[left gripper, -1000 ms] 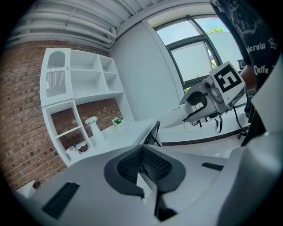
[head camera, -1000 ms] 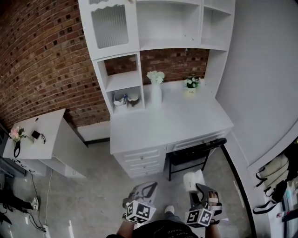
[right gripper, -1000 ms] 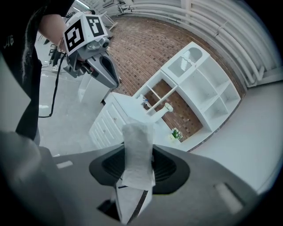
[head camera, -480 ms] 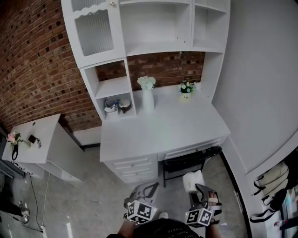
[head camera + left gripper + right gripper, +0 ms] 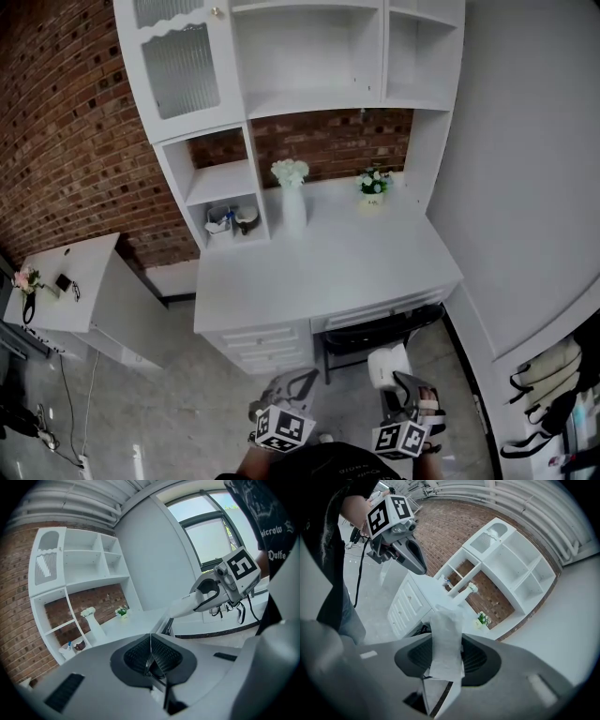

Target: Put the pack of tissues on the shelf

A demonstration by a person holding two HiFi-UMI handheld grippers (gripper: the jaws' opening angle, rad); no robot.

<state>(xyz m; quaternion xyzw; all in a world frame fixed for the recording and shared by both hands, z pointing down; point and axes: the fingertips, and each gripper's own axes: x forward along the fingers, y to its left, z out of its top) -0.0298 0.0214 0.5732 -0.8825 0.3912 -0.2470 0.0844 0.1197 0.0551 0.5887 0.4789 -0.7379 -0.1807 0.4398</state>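
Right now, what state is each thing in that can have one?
right gripper: shut on the pack of tissues.
pack of tissues: held between the jaws, not yet shelved.
left gripper: shut, empty.
glass cabinet door: closed.
desk drawers: closed.
chair: pushed under the desk.
vase: upright on the desk.

Black printed tee [image 5: 262,508]; grey L claw [image 5: 299,378], R claw [image 5: 401,382], b&w cubes [image 5: 282,428].
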